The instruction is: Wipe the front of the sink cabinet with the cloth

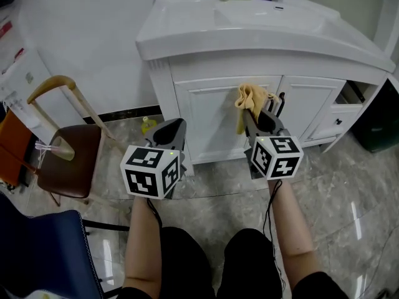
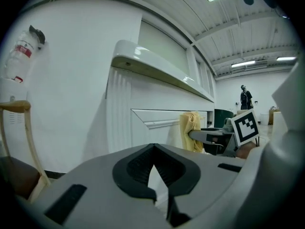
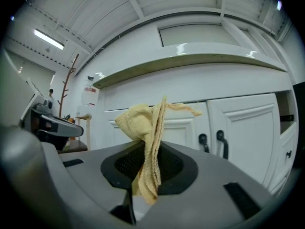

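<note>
The white sink cabinet (image 1: 212, 114) stands ahead of me, with two panelled doors under the basin. My right gripper (image 1: 257, 118) is shut on a yellow cloth (image 1: 249, 99), held up near the top of the doors, beside the black handles (image 3: 220, 142). In the right gripper view the cloth (image 3: 148, 128) sticks up and droops from between the jaws. The left gripper view shows the cloth (image 2: 191, 130) close to the door face (image 2: 157, 123); whether they touch is unclear. My left gripper (image 1: 169, 132) is lower left of the doors, shut and holding nothing.
A brown chair (image 1: 72, 161) with a wooden curved frame (image 1: 59, 83) stands left. A blue seat (image 1: 43, 248) is at the lower left. A yellow bottle (image 1: 148, 124) sits on the floor by the cabinet's corner. An open drawer (image 1: 349, 97) and a dark bin (image 1: 377, 126) are right.
</note>
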### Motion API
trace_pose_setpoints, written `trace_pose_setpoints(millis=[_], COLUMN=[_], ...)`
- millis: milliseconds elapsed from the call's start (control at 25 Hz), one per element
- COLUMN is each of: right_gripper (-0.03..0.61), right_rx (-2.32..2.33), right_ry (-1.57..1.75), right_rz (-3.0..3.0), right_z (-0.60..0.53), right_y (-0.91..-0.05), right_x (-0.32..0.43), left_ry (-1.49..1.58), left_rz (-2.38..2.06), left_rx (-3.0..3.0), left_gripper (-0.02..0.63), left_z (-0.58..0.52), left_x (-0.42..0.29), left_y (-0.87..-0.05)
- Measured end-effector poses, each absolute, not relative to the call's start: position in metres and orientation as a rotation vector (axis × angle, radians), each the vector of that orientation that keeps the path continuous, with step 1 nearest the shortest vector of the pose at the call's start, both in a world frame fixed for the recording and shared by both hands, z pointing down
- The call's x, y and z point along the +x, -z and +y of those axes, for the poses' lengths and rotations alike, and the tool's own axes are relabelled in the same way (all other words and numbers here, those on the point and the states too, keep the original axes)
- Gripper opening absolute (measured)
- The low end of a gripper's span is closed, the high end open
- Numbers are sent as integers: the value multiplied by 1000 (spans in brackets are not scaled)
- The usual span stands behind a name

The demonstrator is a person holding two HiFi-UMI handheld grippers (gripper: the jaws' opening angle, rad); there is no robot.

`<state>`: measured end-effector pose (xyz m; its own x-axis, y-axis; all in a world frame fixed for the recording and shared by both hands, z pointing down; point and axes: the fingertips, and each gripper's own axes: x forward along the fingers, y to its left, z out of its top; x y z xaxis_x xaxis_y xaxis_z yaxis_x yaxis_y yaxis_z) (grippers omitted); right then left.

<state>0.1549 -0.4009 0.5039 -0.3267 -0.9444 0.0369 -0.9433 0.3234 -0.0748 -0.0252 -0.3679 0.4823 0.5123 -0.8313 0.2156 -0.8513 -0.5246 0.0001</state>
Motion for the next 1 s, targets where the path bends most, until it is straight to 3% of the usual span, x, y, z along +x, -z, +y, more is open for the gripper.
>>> trace_pose_setpoints(millis=[280,480,1000], right_gripper=[83,83,83], right_rx=[-1539,-1496,-1786], right_ry=[73,80,133], right_rz=[2799,2848,2679], right_z=[-388,-403,-427], right_y=[-543,-570,-594], right_x=[41,1,91], left_ry=[-228,-227,-232], left_rz=[-1560,-1582,-1433], left_rx=[2604,2548,2609], left_gripper=[14,14,14], left_z=[-362,-359,-363], left_x=[-65,-88,-55], left_y=[-494,-519,-561])
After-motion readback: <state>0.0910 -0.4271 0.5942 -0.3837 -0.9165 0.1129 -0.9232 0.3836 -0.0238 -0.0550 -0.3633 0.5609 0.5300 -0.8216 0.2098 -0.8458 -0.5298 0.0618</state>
